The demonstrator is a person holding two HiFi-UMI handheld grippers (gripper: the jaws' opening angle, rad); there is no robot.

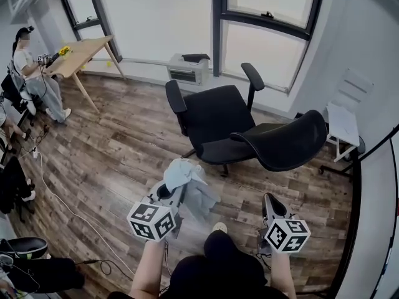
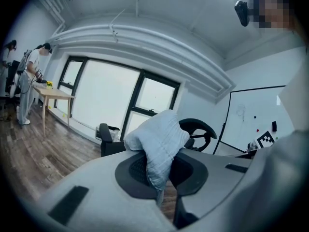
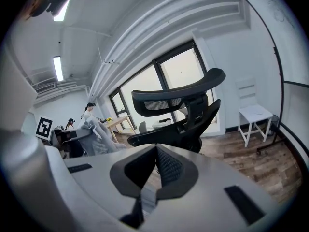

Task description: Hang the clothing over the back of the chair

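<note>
Head view, clothing: I see the pale blue crumpled cloth garment [image 1: 185,178] bunched at my left gripper [image 1: 169,192].
Head view, target: on the black mesh office chair [image 1: 215,120], the curved back [image 1: 288,145] lies ahead-right of the garment, nearer my right gripper [image 1: 272,203].
Left gripper view: jaws pinched on the garment.
Right gripper view: jaws together, empty; the back lies ahead, top edge crosswise.

Cannot see most of the base of the chair [image 1: 249,132] beneath its seat in the head view. Cannot see that seat behind the clothing [image 2: 159,139] in the left gripper view. Cannot tell apart the small items on the far bench [image 1: 87,48].
</note>
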